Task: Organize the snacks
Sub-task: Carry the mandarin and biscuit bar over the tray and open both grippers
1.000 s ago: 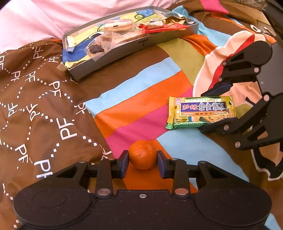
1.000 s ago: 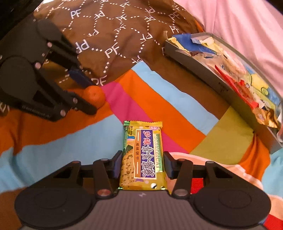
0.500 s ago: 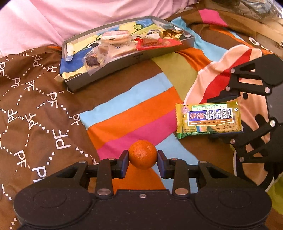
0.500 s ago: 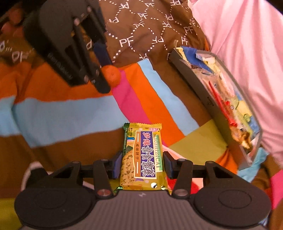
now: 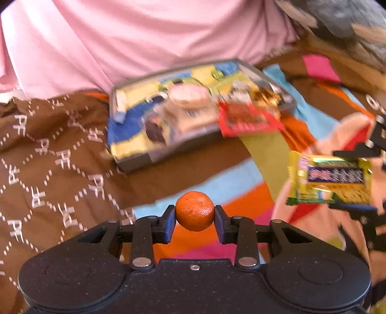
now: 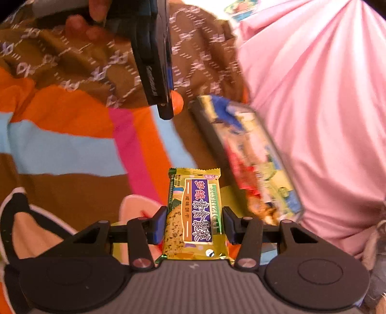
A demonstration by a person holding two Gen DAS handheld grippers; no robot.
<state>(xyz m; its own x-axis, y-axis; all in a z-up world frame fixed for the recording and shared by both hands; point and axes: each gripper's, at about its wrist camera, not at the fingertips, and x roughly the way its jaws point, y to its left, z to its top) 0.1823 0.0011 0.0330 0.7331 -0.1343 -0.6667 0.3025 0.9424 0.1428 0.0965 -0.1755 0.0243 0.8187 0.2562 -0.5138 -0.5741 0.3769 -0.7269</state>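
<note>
Your left gripper (image 5: pixel 195 218) pinches the small orange mandarin (image 5: pixel 194 210) between its two pads, one pad pressed against each side of the fruit, which sits clear of the bedding below. Your right gripper (image 6: pixel 194 225) clamps the yellow-green biscuit packet (image 6: pixel 194 212) by its long edges, the packet pointing away from the camera toward 12 o'clock.

From the left wrist view, the grey snack tray (image 5: pixel 135 162) lies at about 12 o'clock, beyond the mandarin, resting on the striped quilt (image 5: pixel 243 193) against the pink sheet (image 5: pixel 144 38). It is full of mixed wrappers, and a red wrapper (image 5: pixel 248 120) hangs over its near rim. The tray is blurred, so you cannot read its contents closely. The biscuit packet in your right gripper shows at 3 o'clock, off to the side of the tray.

From the right wrist view, the tray runs from 12 to 2 o'clock, just beyond the packet's far end. Your left gripper shows at 11 o'clock with the mandarin at its tip, near the tray's far corner, and fingers of your hand (image 6: pixel 79 21) grip its handle at the top edge.
</note>
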